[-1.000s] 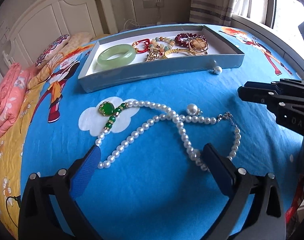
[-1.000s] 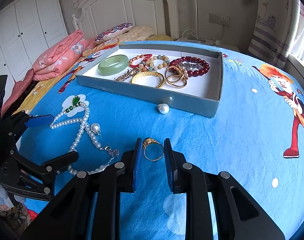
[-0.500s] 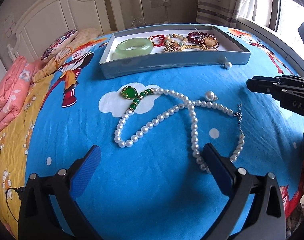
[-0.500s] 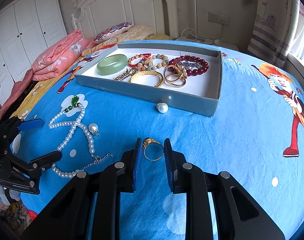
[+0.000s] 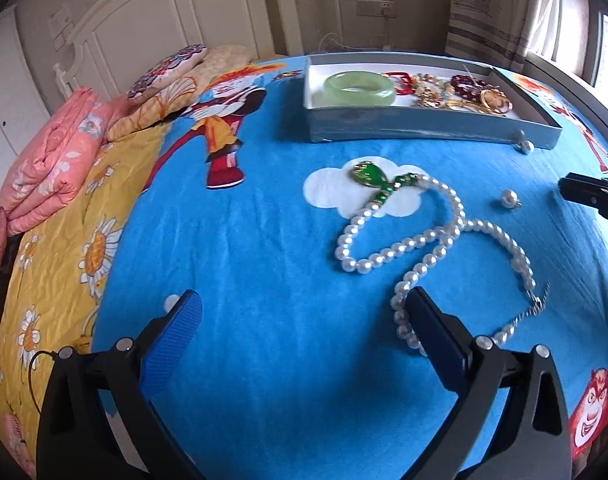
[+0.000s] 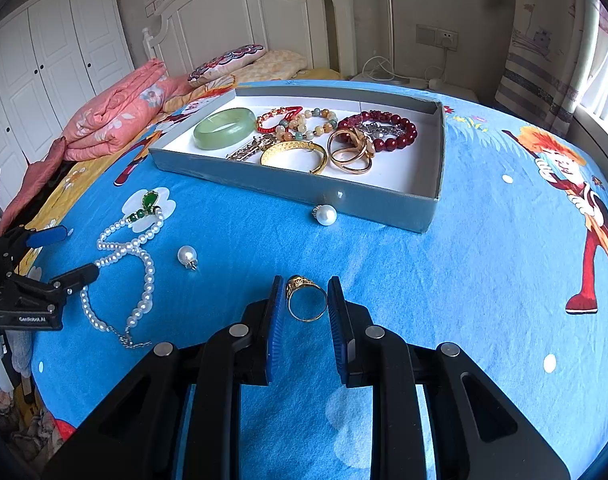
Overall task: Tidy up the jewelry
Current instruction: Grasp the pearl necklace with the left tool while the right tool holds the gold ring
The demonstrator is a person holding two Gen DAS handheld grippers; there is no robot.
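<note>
A gold ring (image 6: 306,303) sits between the blue pads of my right gripper (image 6: 306,300), which is shut on it just above the blue bedsheet. A pearl necklace with a green pendant (image 5: 432,240) lies on the sheet; it also shows in the right wrist view (image 6: 138,264). My left gripper (image 5: 302,320) is open and empty, its right finger beside the necklace's near end. Two loose pearl earrings (image 6: 187,256) (image 6: 325,214) lie on the sheet. The grey box (image 6: 440,168) holds a jade bangle (image 6: 224,128), bead bracelets and gold bangles.
Folded pink quilt (image 6: 116,116) and pillows (image 6: 228,62) lie at the bed's head. White headboard and wardrobe stand behind. The bed edge drops off at the left of the necklace. A window and curtain are at the right.
My left gripper has drawn back and swung left, so the necklace now lies to its right. My right gripper still holds the ring in the same place.
</note>
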